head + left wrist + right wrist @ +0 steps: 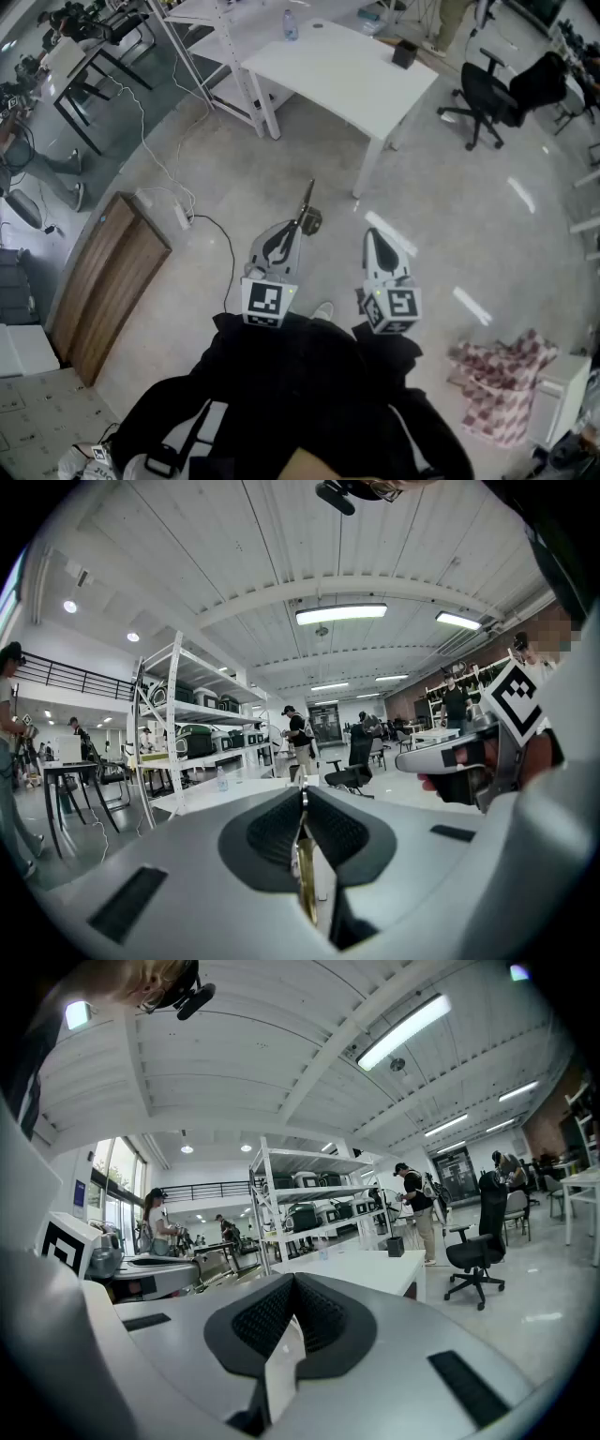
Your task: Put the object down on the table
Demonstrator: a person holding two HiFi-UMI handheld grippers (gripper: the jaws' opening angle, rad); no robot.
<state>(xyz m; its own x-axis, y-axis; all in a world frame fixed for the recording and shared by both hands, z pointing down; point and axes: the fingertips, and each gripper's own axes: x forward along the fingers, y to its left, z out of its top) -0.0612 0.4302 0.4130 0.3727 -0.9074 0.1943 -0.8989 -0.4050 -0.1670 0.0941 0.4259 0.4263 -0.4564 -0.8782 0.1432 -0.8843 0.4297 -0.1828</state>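
Observation:
My left gripper is shut on a thin brass-coloured metal utensil. Its slim handle sticks out past the fingertips and a rounded part hangs beside them. In the left gripper view the utensil stands edge-on, pinched between the dark pads of the left gripper. My right gripper is beside it at chest height, shut with nothing in it; in its own view the right gripper has its pads meeting. The white table stands a few steps ahead, beyond both grippers.
On the table are a small bottle and a black box. A white shelf rack stands to its left, a black office chair to its right. A wooden board, a power strip and a checked cloth lie on the floor.

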